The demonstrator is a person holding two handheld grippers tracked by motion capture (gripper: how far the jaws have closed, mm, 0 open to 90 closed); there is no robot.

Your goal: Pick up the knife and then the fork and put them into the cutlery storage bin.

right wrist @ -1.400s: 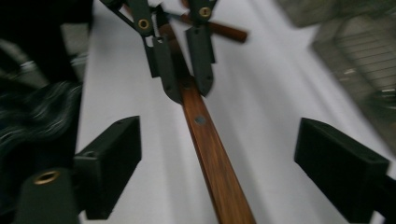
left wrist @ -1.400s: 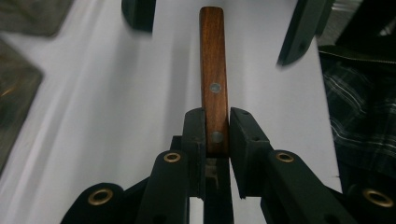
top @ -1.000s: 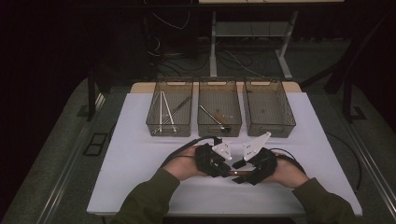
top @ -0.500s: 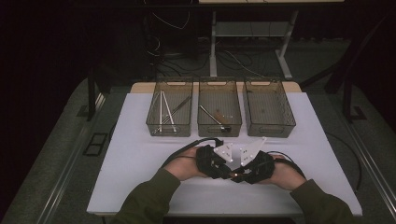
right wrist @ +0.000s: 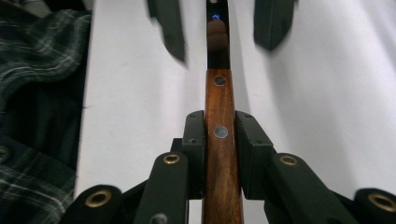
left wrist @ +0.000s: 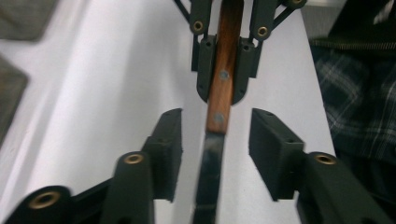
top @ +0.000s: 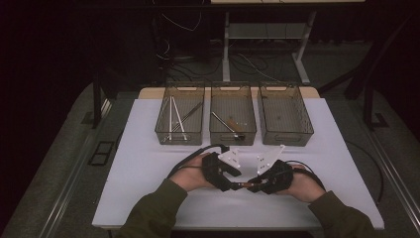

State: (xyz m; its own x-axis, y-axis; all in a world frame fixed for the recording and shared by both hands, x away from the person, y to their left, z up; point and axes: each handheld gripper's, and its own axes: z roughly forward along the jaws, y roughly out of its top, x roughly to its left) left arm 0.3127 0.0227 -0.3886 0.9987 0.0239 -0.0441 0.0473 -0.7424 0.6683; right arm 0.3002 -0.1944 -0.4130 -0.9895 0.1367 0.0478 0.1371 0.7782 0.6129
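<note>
My right tongs point(right wrist: 219, 135) clamp the knife's point(right wrist: 220, 154) wooden handle, rivets plain in my right gripper view. My left gripper view shows the dark blade point(left wrist: 208, 172) loose between my left tongs point(left wrist: 215, 154), which have just been opening. From above, the knife lies level along the worktop point(top: 148, 163), blade toward my left.

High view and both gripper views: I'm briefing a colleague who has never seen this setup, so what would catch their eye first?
The wooden-handled knife near the front of the white table, passing between two hands: the right gripper clamps its riveted handle, while the left gripper has just been opening, its jaws standing apart on either side of the blade. Next come the three mesh bins in a row at the table's far edge, the left and middle ones holding utensils.
</note>
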